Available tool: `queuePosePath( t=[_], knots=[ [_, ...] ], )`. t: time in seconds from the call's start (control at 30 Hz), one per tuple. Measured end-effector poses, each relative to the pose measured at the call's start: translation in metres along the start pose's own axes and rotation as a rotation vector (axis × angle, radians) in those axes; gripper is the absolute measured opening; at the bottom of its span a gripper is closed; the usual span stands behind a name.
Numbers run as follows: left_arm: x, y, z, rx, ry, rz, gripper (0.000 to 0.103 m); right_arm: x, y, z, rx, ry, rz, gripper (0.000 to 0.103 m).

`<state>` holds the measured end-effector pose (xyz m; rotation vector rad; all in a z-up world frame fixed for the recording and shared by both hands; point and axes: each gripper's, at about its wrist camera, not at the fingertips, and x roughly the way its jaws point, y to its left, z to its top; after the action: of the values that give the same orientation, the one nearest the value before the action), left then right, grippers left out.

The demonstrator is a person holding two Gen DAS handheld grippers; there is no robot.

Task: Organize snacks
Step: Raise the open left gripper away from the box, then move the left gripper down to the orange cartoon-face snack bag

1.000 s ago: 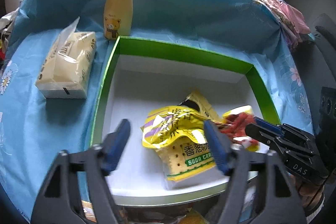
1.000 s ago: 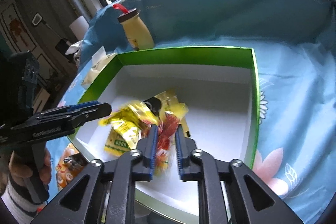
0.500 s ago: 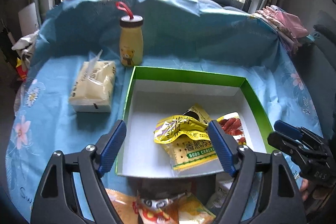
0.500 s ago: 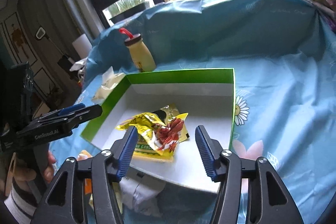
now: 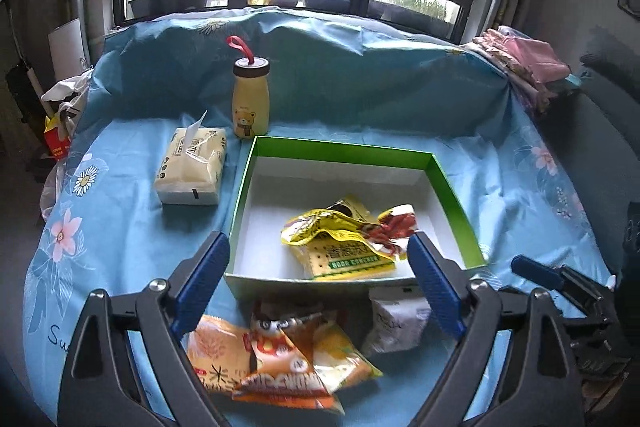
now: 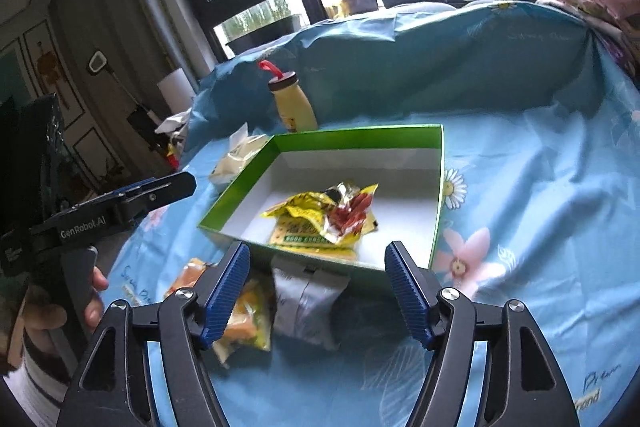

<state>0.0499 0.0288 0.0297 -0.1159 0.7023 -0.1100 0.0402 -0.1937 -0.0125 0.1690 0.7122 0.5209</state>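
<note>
A green box (image 5: 344, 149) (image 6: 360, 134) with a white inside sits on the blue cloth. In it lie a yellow soda cracker pack (image 5: 340, 247) (image 6: 304, 223) and a red snack packet (image 5: 396, 227) (image 6: 352, 213). In front of the box lie orange snack bags (image 5: 272, 359) (image 6: 244, 319) and a white packet (image 5: 398, 319) (image 6: 308, 303). My left gripper (image 5: 316, 287) hangs above these loose bags, its jaws still opening with nothing held. My right gripper (image 6: 318, 291) is also opening and empty, hovering over the white packet, apart from the box.
A yellow bear bottle (image 5: 251, 99) (image 6: 294, 105) and a tissue pack (image 5: 192, 167) (image 6: 240, 155) stand left of the box. Folded pink cloth (image 5: 524, 63) lies at the far right. A hand (image 6: 48, 315) holds the left gripper's handle. Windows stand behind the table.
Both grippers pulled back and up out of the box. The right gripper let go of the red snack packet, which now lies in the box. Both jaws opened wider.
</note>
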Motion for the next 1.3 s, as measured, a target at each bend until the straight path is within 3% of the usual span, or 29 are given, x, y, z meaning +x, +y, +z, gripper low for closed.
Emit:
queuePosePath(
  t=[0.17,0.27,0.6,0.87,0.97,1.2,1.3],
  knots=[
    [-0.014,-0.005,-0.005,0.006,-0.010,0.001,0.092,-0.010,0.005,-0.009,0.002,0.004,0.004,0.072],
    [-0.019,-0.004,-0.010,-0.005,-0.006,-0.005,0.103,-0.014,0.009,-0.011,0.004,0.006,0.008,0.074],
    [-0.033,0.018,-0.028,-0.081,0.021,-0.007,0.103,-0.023,0.021,-0.025,0.001,0.032,0.046,0.077],
    [-0.033,0.062,-0.055,-0.224,0.086,-0.002,0.103,-0.023,0.028,-0.034,-0.023,0.058,0.090,0.078],
    [-0.030,0.078,-0.068,-0.299,0.127,-0.060,0.103,-0.021,0.032,-0.038,-0.039,0.069,0.098,0.078],
    [-0.019,0.097,-0.096,-0.457,0.207,-0.272,0.102,-0.010,0.038,-0.049,-0.059,0.109,0.118,0.078],
    [-0.013,0.098,-0.101,-0.484,0.226,-0.301,0.102,0.001,0.047,-0.055,-0.092,0.136,0.126,0.078]
  ],
)
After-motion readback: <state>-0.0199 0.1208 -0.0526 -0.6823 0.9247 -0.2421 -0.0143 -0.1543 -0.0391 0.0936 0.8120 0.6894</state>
